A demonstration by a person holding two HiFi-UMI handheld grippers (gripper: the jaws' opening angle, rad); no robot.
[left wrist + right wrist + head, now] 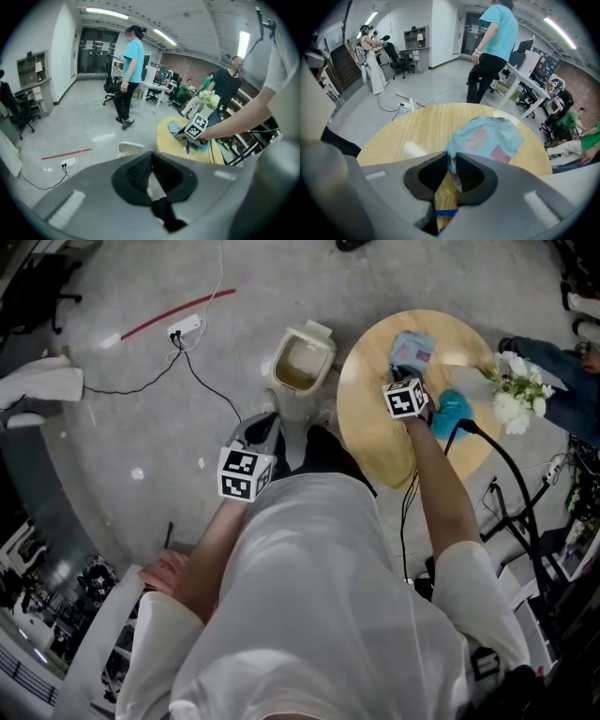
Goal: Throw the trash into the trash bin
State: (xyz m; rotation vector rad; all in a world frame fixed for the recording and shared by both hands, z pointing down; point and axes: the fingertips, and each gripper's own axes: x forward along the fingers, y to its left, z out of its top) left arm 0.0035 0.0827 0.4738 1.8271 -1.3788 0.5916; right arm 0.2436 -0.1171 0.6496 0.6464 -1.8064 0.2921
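On the round worktop [370, 418], toward its far rim, lies a pale-blue wrapper [487, 140]; its pink print is too blurred to read. Right tool [451, 161] is clenched on the wrapper's near edge. Bare wood lies left of it; flowers [514, 395] crowd the right rim. Bin [302, 364], lid up, stands on the floor just beside the worktop. Left tool [151, 157], clenched and empty, hangs near the bin

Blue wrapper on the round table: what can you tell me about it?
The wrapper is light blue, crumpled and looks like thin film, with pinkish patches printed on it. It lies spread on the round wooden table. The right gripper pinches its near edge between closed jaws. Nothing else touches it.
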